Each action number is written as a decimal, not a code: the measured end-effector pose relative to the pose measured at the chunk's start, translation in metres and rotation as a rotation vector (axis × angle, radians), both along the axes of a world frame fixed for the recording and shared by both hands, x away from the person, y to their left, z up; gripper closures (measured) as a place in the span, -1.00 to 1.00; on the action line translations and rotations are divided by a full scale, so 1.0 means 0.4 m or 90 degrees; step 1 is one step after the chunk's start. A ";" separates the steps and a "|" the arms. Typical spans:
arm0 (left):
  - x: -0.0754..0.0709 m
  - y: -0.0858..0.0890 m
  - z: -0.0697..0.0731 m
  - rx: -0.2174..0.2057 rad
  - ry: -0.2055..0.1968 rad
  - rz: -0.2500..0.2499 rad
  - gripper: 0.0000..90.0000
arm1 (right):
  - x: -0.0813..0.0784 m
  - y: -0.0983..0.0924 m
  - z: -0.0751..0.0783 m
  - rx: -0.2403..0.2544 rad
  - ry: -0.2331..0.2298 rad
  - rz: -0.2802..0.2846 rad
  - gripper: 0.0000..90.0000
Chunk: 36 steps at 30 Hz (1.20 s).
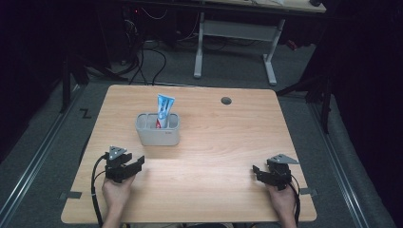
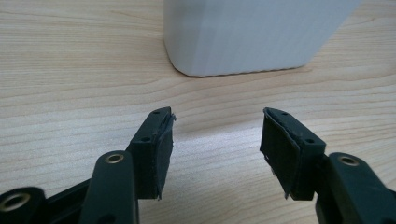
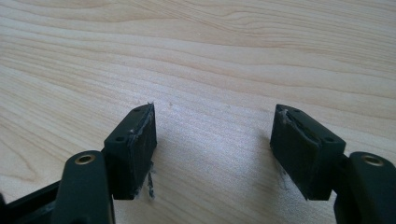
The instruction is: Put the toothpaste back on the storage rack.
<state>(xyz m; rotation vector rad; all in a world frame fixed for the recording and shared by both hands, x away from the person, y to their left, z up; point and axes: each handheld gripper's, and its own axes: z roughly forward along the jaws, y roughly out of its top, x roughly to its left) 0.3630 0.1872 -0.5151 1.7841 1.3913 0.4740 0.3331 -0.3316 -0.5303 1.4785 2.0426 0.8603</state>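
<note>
Left tongs (image 1: 139, 164) at 7 o'clock on the desk (image 1: 218, 142), held in a hand (image 1: 116, 192), jaws parted about halfway, nothing between them. In the left gripper view same tongs (image 2: 217, 126) aimed at the grey holder (image 2: 252, 35), which sits ahead at 12 o'clock, near but apart; bare wood between the pads (image 2: 161, 149).

Right tongs (image 1: 256, 171) at 5 o'clock on the desk, held in the other hand (image 1: 283, 202), jaws wide apart, empty. In the right gripper view those tongs (image 3: 215, 122) over bare desk, frayed pads (image 3: 140, 144).

Grey holder (image 1: 158, 129) at 10 o'clock from desk centre, upright, just beyond the left tongs at their 1 o'clock. Toothpaste tube (image 1: 164, 110) standing in it, blue-white, leaning slightly, top sticking out above the rim. Which compartment: cannot tell.

Round cable hole (image 1: 226, 100) at 12 o'clock, well apart from holder.
</note>
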 end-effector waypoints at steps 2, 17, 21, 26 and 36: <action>0.002 -0.002 -0.003 0.006 0.000 -0.001 -0.02 | 0.000 0.000 0.000 0.000 -0.001 0.000 -0.30; 0.015 -0.022 -0.034 0.068 0.005 -0.004 -0.05 | 0.000 0.000 0.000 0.000 -0.001 0.000 -0.30; 0.016 -0.031 -0.039 0.080 0.003 -0.007 -0.06 | 0.000 0.000 0.000 0.000 0.000 0.000 -0.30; 0.019 -0.038 -0.045 0.094 0.004 -0.011 -0.07 | 0.000 0.000 0.000 0.000 0.000 0.000 -0.30; 0.022 -0.041 -0.051 0.106 0.001 -0.013 -0.08 | 0.000 0.000 0.000 0.000 0.000 0.000 -0.30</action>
